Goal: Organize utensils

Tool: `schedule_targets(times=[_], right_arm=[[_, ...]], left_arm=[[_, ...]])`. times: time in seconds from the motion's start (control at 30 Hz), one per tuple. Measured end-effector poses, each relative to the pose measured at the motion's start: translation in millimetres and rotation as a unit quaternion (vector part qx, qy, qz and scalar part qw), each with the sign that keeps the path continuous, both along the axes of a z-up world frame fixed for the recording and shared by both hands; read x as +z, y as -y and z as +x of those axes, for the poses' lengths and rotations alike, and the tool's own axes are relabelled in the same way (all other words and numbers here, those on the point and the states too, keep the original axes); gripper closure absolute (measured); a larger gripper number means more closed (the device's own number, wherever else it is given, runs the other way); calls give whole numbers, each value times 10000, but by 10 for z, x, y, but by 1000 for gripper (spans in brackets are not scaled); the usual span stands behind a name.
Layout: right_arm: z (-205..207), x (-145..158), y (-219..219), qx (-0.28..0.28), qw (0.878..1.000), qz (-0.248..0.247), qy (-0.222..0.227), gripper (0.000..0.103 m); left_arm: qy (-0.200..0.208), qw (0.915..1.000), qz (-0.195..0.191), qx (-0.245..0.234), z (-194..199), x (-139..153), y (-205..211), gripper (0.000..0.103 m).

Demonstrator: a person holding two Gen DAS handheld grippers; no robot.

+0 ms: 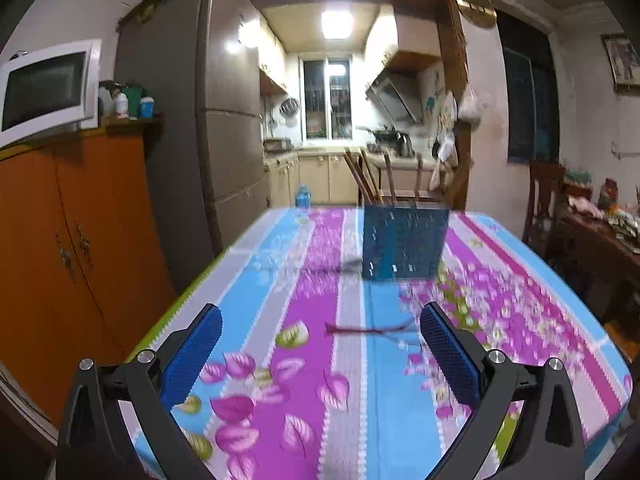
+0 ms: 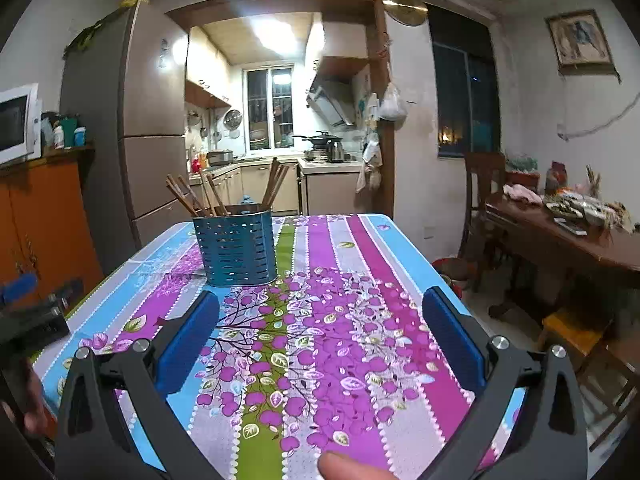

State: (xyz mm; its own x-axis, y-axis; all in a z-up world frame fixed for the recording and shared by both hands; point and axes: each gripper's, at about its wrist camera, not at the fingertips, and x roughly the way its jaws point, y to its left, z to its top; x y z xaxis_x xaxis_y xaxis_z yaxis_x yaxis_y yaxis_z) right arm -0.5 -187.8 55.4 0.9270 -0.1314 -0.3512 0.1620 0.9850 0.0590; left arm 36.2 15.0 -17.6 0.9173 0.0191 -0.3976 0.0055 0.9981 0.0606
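A blue perforated utensil holder (image 2: 236, 249) stands on the floral tablecloth (image 2: 340, 320), with several brown chopsticks (image 2: 200, 198) sticking up out of it. It also shows blurred in the left wrist view (image 1: 404, 242), ahead and slightly right. My left gripper (image 1: 320, 322) is open and empty above the near part of the table. My right gripper (image 2: 320, 304) is open and empty, with the holder ahead to its left. The left gripper's body (image 2: 32, 320) shows at the left edge of the right wrist view.
An orange cabinet (image 1: 60, 240) with a microwave (image 1: 44, 84) stands left of the table, beside a grey fridge (image 1: 224, 120). A cluttered wooden table (image 2: 568, 232) and chairs stand to the right. A fingertip (image 2: 344, 466) shows at the bottom.
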Motion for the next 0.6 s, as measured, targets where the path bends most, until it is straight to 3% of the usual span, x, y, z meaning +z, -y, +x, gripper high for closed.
schedule_targets(times=[0.2, 0.6], right_arm=[[-77, -53, -92, -89, 9995, -287, 15, 5], [-116, -72, -104, -15, 9996, -271, 2, 5]], left_arm=[[-182, 9990, 395, -71, -21, -152, 112, 4], [-105, 9983, 546, -156, -63, -148, 178, 4]])
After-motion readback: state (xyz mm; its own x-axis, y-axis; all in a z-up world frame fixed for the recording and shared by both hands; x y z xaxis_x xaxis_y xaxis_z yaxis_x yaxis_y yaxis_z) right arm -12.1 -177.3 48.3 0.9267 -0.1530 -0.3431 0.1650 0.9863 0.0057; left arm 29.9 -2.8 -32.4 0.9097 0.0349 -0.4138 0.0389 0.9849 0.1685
